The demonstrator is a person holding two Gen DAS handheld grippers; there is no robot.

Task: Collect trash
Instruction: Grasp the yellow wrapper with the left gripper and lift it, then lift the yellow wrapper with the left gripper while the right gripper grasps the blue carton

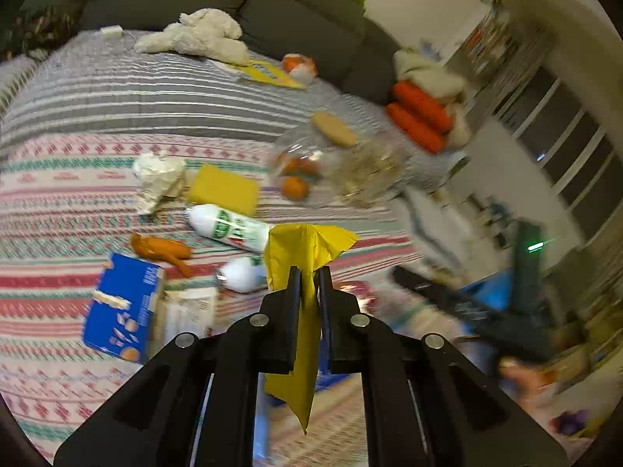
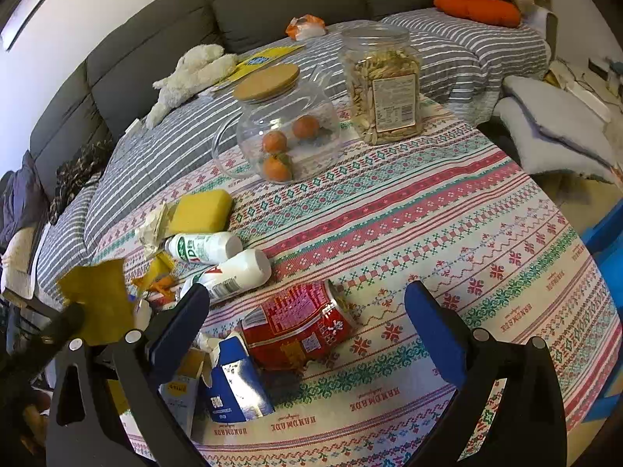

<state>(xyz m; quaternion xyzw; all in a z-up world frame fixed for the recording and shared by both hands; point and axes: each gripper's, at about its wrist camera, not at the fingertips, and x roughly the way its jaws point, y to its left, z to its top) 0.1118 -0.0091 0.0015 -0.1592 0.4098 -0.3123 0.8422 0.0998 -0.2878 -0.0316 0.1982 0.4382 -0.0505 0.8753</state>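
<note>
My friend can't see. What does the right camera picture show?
The open right gripper hovers over a crushed red can on a patterned tablecloth. Behind stand a jar of oranges and a snack jar.

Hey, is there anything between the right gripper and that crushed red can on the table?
Nothing visible blocks it. The right gripper is open, and the crushed red can lies on its side on the tablecloth directly between the fingers. A torn blue carton touches the can's near left side, so closing there might catch it too.
</note>
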